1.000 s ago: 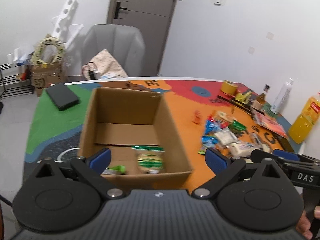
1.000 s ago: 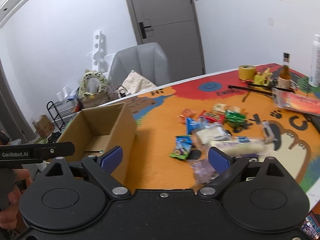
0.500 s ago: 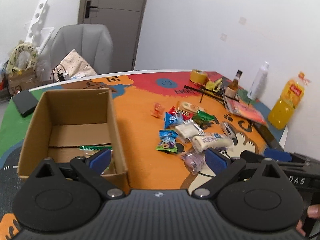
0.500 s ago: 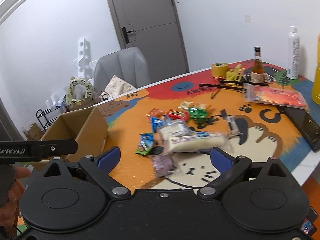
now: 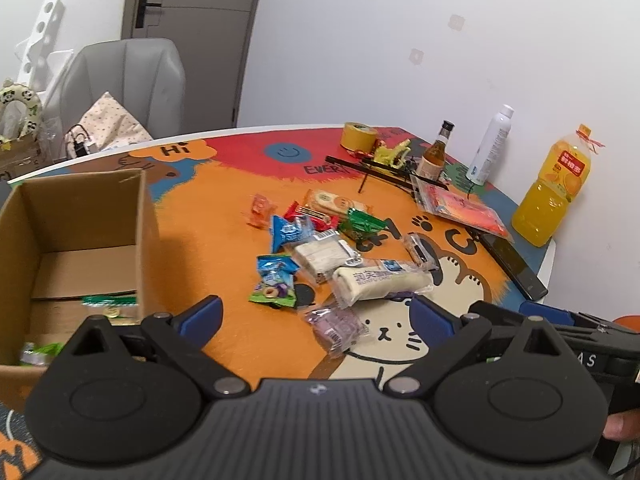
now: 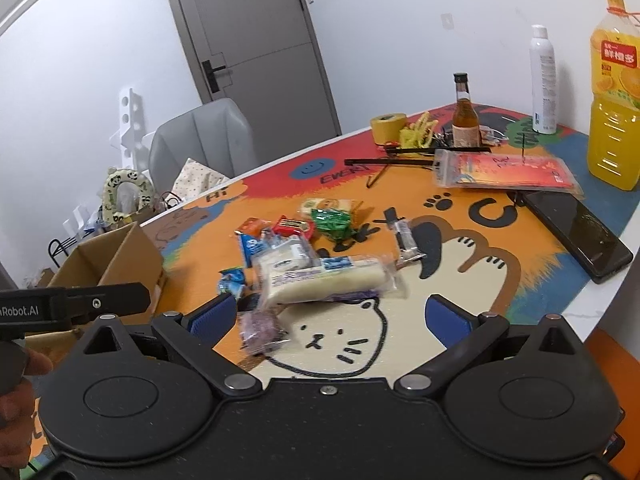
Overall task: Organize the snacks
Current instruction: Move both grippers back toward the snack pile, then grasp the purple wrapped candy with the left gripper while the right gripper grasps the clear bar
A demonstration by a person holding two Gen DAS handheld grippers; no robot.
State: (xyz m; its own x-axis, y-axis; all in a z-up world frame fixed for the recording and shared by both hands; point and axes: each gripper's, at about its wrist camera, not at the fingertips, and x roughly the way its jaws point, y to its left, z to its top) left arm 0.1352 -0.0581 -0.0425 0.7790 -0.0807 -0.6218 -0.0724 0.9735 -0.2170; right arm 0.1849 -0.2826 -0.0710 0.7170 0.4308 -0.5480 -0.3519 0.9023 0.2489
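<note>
Both grippers are hovering above the near edge of the table (image 5: 224, 208), and neither is touching anything. The left gripper (image 5: 316, 314) is holding its blue pads wide apart, released and empty, with the purple snack packet (image 5: 336, 326) lying on the table in the gap between them. The right gripper (image 6: 340, 316) is likewise spread wide and carrying nothing; its left pad is sitting just beside the same purple packet (image 6: 260, 330).

The snacks are lying in a loose heap at the middle of the table, to the right of the cardboard box (image 5: 80, 216). The long white roll pack (image 5: 382, 280) is resting at the near side of the heap with its long axis running left to right, its right end tilting slightly toward the far side. A blue and green candy bag (image 5: 274, 280) is lying just left of it, near a flat white wrapped pack (image 5: 324, 254). Farther off are a blue packet (image 5: 288, 232), a red bar (image 5: 312, 214), a green wrapper (image 5: 362, 222), a small orange packet (image 5: 258, 210) and a tan biscuit pack (image 5: 334, 202). A slim clear-wrapped bar (image 6: 406, 238) is lying apart to the right, its long axis pointing near to far.

The box is standing open at the left, with green-topped packs (image 5: 110, 306) already lying on its floor.

An orange juice bottle (image 6: 616, 84) is standing upright at the far right.
</note>
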